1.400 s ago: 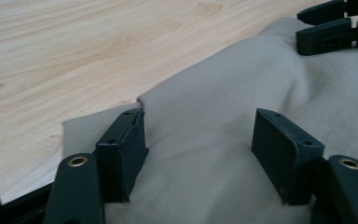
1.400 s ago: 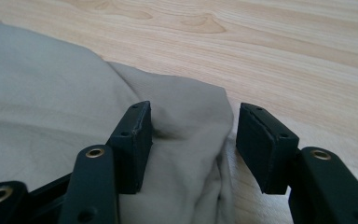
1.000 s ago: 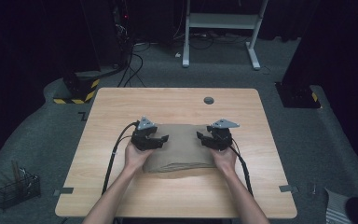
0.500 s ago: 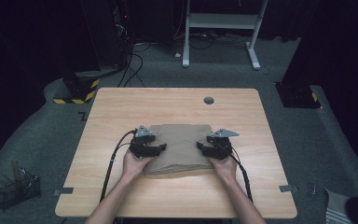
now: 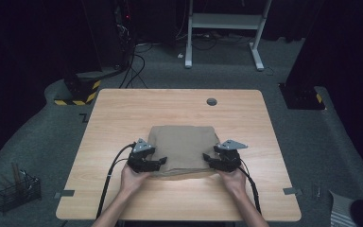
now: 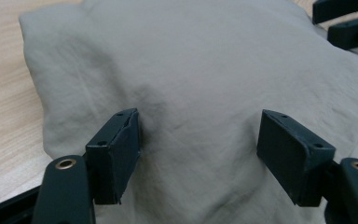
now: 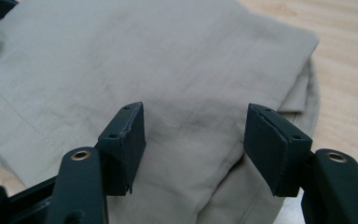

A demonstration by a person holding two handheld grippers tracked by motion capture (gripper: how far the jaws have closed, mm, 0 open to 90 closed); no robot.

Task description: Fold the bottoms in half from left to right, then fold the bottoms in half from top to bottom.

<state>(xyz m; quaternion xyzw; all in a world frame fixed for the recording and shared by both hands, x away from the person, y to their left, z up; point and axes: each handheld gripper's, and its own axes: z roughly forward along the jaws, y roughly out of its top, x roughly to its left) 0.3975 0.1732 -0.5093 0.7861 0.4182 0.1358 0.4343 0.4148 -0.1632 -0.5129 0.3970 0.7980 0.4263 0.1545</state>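
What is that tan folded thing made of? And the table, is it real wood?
The folded cloth looks like thin woven cotton, matte, judging by its soft creases and a stitched seam. The table shows a pale wood grain pattern, smooth; it could be a printed laminate rather than solid wood.

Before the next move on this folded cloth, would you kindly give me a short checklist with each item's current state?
1. Left gripper open over the folded cloth: ok, its jaws stand wide apart with fabric between them.
2. Right gripper open over the cloth: ok, jaws apart above the cloth's layered corner.
3. Both grippers placed at the cloth's near edge, one on each side: ok in the high view.
4. Cloth lying wholly on the table: ok, no part hangs over an edge.
5. Fold tidy: not ok, lower layers stick out at the corner in the right gripper view.
6. Jaws touching the fabric: cannot tell.
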